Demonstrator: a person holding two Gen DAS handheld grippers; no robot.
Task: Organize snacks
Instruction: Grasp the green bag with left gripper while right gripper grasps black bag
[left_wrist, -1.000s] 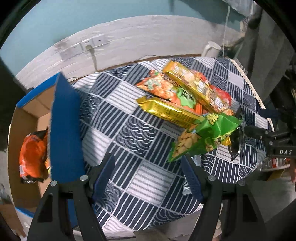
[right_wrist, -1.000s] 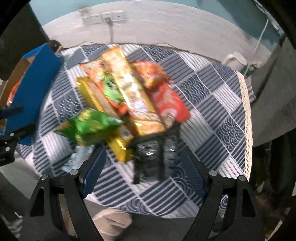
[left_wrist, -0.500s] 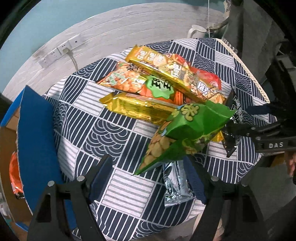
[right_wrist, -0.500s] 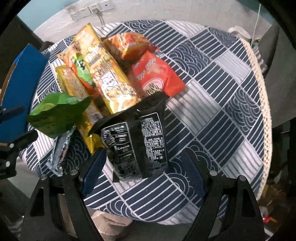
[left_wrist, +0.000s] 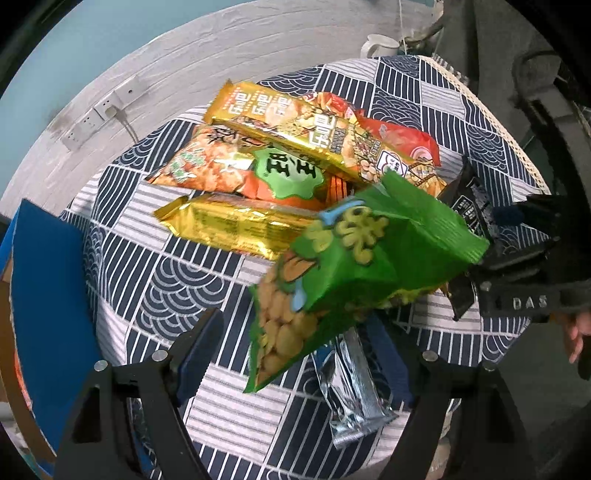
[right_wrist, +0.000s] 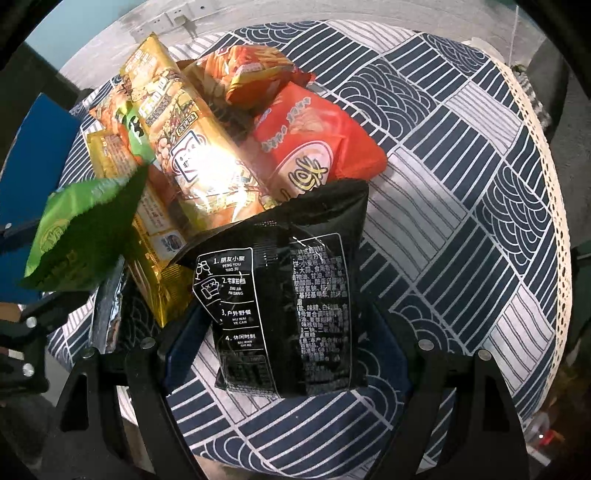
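A pile of snack packs lies on the round table with a navy patterned cloth: a long gold pack, an orange-green pack, a gold bar pack, red packs and a silver pack. A green snack bag hangs in the air in front of my left gripper, whose jaws stand wide apart; the right finger is partly hidden behind the bag. My right gripper has a black snack bag lying between its jaws; I cannot see the fingers touching it.
A cardboard box with a blue flap stands at the table's left edge. A white mug sits at the far edge. Wall sockets are on the white wall behind. The cloth's lace edge marks the right rim.
Both views have moved closer to the pile. The green bag has come nearer my left gripper and looms larger. The black bag now lies larger between my right jaws.
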